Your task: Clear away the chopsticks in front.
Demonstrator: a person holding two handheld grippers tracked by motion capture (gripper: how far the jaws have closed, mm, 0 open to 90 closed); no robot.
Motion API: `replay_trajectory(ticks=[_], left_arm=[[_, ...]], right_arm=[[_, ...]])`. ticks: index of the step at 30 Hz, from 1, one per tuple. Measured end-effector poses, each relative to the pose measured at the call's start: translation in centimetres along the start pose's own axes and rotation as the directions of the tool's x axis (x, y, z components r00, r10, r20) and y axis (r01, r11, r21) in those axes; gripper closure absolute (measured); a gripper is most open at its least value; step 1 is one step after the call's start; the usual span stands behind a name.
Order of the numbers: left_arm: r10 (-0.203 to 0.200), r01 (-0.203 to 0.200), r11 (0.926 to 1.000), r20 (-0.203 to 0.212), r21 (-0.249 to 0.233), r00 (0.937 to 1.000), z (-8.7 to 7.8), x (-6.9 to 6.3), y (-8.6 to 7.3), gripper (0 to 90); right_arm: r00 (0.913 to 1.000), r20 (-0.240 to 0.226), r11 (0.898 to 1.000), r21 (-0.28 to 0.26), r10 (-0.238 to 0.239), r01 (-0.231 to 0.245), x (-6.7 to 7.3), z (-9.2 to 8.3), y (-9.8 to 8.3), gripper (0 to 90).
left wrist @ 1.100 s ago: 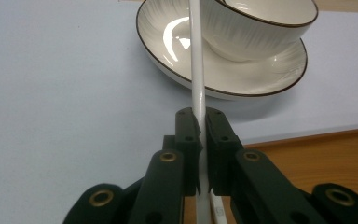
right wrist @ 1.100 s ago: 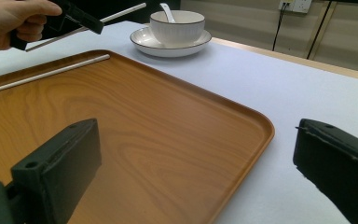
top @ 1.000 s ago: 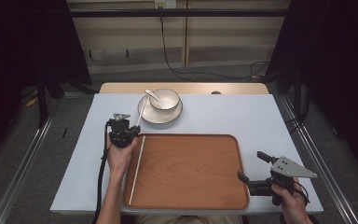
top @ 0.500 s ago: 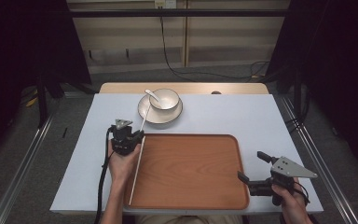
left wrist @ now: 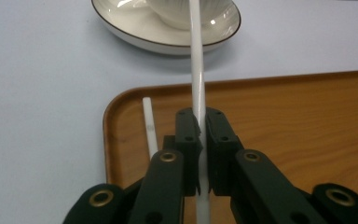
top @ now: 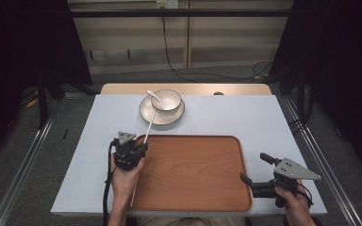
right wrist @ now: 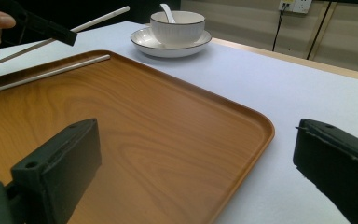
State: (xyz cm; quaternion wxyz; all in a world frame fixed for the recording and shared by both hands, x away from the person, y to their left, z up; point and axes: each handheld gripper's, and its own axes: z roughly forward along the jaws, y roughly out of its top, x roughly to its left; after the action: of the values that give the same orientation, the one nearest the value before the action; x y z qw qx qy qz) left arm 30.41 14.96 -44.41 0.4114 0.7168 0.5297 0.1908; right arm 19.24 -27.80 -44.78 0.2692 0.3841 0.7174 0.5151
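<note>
Fingers of the left gripper are clenched on a white chopstick, held above the wooden tray's left rim and pointing toward the saucer near the worktop's far edge. A second chopstick lies in the tray. Right gripper fingers stand released at the near right corner.

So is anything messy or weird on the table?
Slightly: the pair is split. One chopstick lies flat in the tray, while the left gripper holds the other chopstick raised toward the plate. Nothing looks spilled or broken.
</note>
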Motion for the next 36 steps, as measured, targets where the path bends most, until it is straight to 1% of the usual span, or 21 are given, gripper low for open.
replay_trajectory(ticks=[2, 3, 5, 6, 8, 9, 10, 15, 17, 19, 22, 24, 25, 26, 28, 30, 32, 34, 36], left_arm=[[-0.005, 0.005, 1.0000, 0.000, 0.005, 1.0000, -0.2, -0.1, -0.4, 85.4], [-0.007, 0.007, 0.9998, -0.008, 0.017, 0.9999, -0.4, -0.3, -0.6, 85.4], [-0.005, 0.005, 0.9998, -0.007, 0.019, 1.0000, -0.4, -0.4, -0.8, 85.4], [-0.005, 0.006, 0.9998, -0.008, 0.020, 0.9999, -0.6, -0.5, -0.9, 85.4], [-0.025, 0.025, 0.9993, -0.015, 0.026, 0.9996, -0.7, -0.7, -1.1, 85.4], [-0.023, 0.024, 0.9993, -0.017, 0.027, 0.9996, -0.8, -0.7, -1.3, 85.4], [-0.033, 0.034, 0.9989, -0.016, 0.034, 0.9993, -0.7, -0.8, -1.6, 85.4], [-0.020, 0.022, 0.9983, -0.030, 0.054, 0.9993, -0.7, -1.2, -2.2, 85.4], [-0.032, 0.033, 0.9982, -0.028, 0.050, 0.9991, -0.8, -1.3, -2.4, 85.4], [-0.037, 0.039, 0.9976, -0.023, 0.057, 0.9990, -0.9, -1.2, -2.6, 85.4], [-0.033, 0.035, 0.9970, -0.039, 0.069, 0.9987, -1.0, -1.3, -3.1, 85.3], [-0.034, 0.036, 0.9960, -0.034, 0.082, 0.9988, -1.0, -1.3, -3.4, 85.4], [-0.040, 0.043, 0.9956, -0.043, 0.084, 0.9983, -1.0, -1.4, -3.6, 85.3], [-0.036, 0.040, 0.9952, -0.042, 0.090, 0.9985, -0.9, -1.4, -3.7, 85.3], [-0.042, 0.046, 0.9951, -0.045, 0.088, 0.9981, -0.9, -1.4, -3.8, 85.3], [-0.033, 0.038, 0.9949, -0.059, 0.093, 0.9977, -1.0, -1.5, -3.9, 85.3], [-0.031, 0.035, 0.9935, -0.044, 0.108, 0.9986, -0.9, -1.6, -4.1, 85.3], [-0.031, 0.037, 0.9916, -0.053, 0.124, 0.9982, -0.9, -1.6, -4.3, 85.3], [-0.034, 0.040, 0.9917, -0.047, 0.122, 0.9983, -0.9, -1.6, -4.4, 85.3]], right_arm=[[1.0000, 0.001, 1.000, 0.001, 0.001, -0.001, 0.0, 0.0, 0.0, 0.6], [1.0000, -0.001, 1.000, 0.001, 0.001, -0.001, 0.0, 0.0, 0.0, 0.6], [1.0000, 0.006, 1.000, 0.001, 0.001, -0.001, 0.0, 0.0, 0.0, 0.6], [1.0000, 0.001, 1.000, 0.000, 0.001, -0.001, 0.0, 0.0, 0.0, 0.6], [1.0000, 0.000, 1.000, 0.000, 0.000, 0.000, 0.0, 0.0, 0.0, 0.6], [1.0000, -0.001, 1.000, 0.000, 0.000, 0.000, 0.0, 0.0, 0.0, 0.6], [1.0000, 0.004, 1.000, 0.001, 0.000, 0.000, 0.0, 0.0, 0.0, 0.6], [1.0000, 0.002, 1.000, 0.002, 0.000, 0.000, 0.0, 0.1, 0.0, 0.6], [1.0000, 0.002, 1.000, 0.002, -0.001, 0.001, 0.0, 0.1, 0.0, 0.6], [1.0000, -0.001, 1.000, 0.002, 0.000, 0.000, 0.0, 0.1, 0.0, 0.6], [1.0000, 0.002, 1.000, 0.003, 0.000, 0.000, 0.0, 0.1, 0.0, 0.6], [1.0000, -0.002, 1.000, 0.005, 0.002, -0.002, 0.0, 0.1, 0.0, 0.6], [1.0000, -0.002, 1.000, 0.005, 0.001, -0.001, 0.0, 0.1, 0.0, 0.6], [1.0000, -0.003, 1.000, 0.006, -0.001, 0.001, 0.0, 0.1, 0.0, 0.6], [1.0000, -0.004, 1.000, 0.004, -0.001, 0.001, 0.1, 0.1, 0.0, 0.6], [1.0000, -0.003, 1.000, 0.004, 0.000, 0.000, 0.1, 0.1, 0.0, 0.6], [1.0000, -0.005, 1.000, 0.003, 0.001, -0.001, 0.1, 0.1, 0.0, 0.6], [1.0000, -0.003, 1.000, 0.003, 0.001, -0.001, 0.1, 0.1, 0.0, 0.6], [1.0000, -0.002, 1.000, 0.003, 0.003, -0.003, 0.1, 0.1, 0.0, 0.6]])
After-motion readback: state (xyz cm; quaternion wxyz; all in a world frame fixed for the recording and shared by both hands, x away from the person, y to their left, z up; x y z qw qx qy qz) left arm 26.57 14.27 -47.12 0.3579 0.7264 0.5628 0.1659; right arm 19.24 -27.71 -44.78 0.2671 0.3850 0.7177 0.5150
